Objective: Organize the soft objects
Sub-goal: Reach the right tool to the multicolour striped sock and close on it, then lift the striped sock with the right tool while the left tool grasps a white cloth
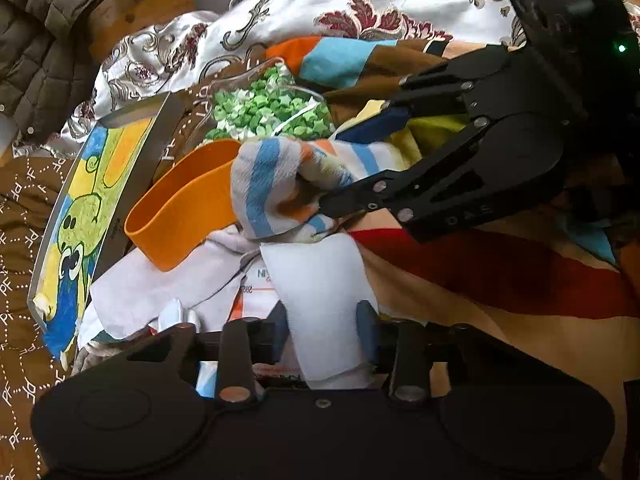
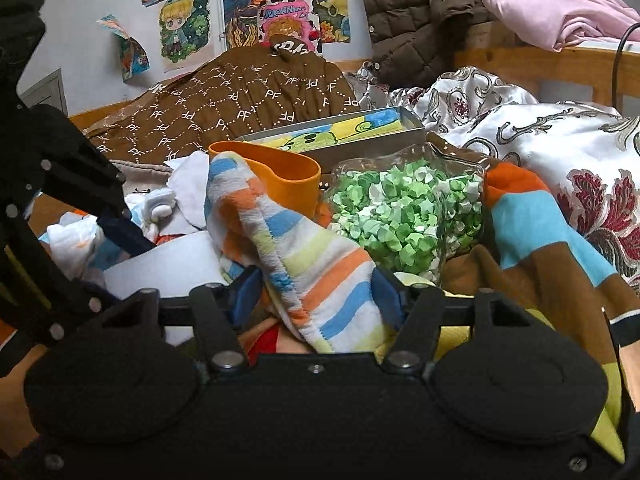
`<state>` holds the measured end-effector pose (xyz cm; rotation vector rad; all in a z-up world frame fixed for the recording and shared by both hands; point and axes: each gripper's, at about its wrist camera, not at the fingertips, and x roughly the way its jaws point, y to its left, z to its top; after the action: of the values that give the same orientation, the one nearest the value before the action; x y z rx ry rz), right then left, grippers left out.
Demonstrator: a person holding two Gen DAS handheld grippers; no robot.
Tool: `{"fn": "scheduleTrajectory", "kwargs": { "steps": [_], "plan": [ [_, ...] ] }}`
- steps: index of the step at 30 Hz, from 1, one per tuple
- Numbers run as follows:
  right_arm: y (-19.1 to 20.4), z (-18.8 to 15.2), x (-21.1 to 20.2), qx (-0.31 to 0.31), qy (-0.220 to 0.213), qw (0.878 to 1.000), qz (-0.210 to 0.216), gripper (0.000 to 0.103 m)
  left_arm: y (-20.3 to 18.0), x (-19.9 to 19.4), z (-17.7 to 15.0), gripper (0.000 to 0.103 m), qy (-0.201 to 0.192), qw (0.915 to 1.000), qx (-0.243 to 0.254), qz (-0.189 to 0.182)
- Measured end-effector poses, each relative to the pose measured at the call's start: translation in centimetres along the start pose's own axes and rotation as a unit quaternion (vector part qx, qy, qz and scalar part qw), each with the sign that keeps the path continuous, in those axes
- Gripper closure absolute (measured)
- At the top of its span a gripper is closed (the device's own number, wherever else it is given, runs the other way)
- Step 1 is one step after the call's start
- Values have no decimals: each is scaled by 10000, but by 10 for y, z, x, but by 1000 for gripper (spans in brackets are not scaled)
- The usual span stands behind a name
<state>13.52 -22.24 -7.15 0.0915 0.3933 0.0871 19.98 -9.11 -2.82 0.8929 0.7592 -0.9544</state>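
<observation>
The right gripper [image 2: 316, 296] clasps a striped sock [image 2: 288, 248] between its blue pads, the sock's far end draped over the rim of an orange cup [image 2: 288, 172]. The left gripper [image 1: 324, 328] pinches a white cloth [image 1: 316, 292] that lies just below the sock on the cluttered bed (a bag of green paper stars [image 2: 404, 216] sits just right of the cup). A tin [image 1: 100, 184] with a cartoon drawing lies beyond the cup.
</observation>
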Motion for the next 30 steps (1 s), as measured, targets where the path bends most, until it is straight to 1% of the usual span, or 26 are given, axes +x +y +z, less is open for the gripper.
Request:
{"fn": "scheduleTrajectory", "kwargs": {
  "steps": [2, 4, 5, 7, 8, 9, 14, 16, 18, 21, 24, 27, 29, 30],
  "plan": [
    [0, 0, 1, -2, 19, 10000, -10, 63, 0, 0, 1, 71, -38, 10000, -82, -25],
    [2, 0, 3, -57, 64, 10000, -18, 63, -1, 0, 1, 75, -74, 9999, -128, -4],
    [4, -1, 3, -106, 67, 9999, -36, 65, -1, 1, 0, 76, -91, 9999, -116, 22],
    [7, -1, 4, -173, 86, 9998, -44, 73, -1, 2, -1, 83, -106, 9999, -106, 38],
    [7, -1, 5, -184, 107, 9998, -44, 79, -1, 3, -1, 84, -112, 9999, -111, 47],
    [7, -1, 6, -179, 129, 9997, -53, 84, 0, 2, -2, 86, -118, 9998, -138, 39],
    [3, 0, 7, -65, 118, 9999, -15, 87, 2, -1, -4, 92, -224, 9995, -214, 29],
    [5, 0, 6, -88, 77, 9999, -82, 92, 4, -6, -4, 95, -308, 9991, -303, 17],
    [7, 2, 3, -135, -45, 9997, -211, 96, 8, -12, -3, 96, -422, 9982, -423, -38],
    [10, 7, -5, -165, -295, 9988, -344, 97, 12, -22, -2, 96, -636, 9961, -597, -92],
    [11, 12, -10, -197, -493, 9976, -442, 97, 22, -35, 0, 96, -910, 9919, -875, -141],
    [13, 19, -13, -250, -687, 9958, -546, 98, 36, -49, 2, 96, -1239, 9848, -1217, -48],
    [12, 26, -17, -246, -889, 9936, -649, 98, 48, -56, 4, 96, -1441, 9800, -1370, 59],
    [11, 31, -19, -217, -1005, 9923, -693, 98, 57, -60, 5, 96, -1568, 9763, -1484, 147]
  ]
}}
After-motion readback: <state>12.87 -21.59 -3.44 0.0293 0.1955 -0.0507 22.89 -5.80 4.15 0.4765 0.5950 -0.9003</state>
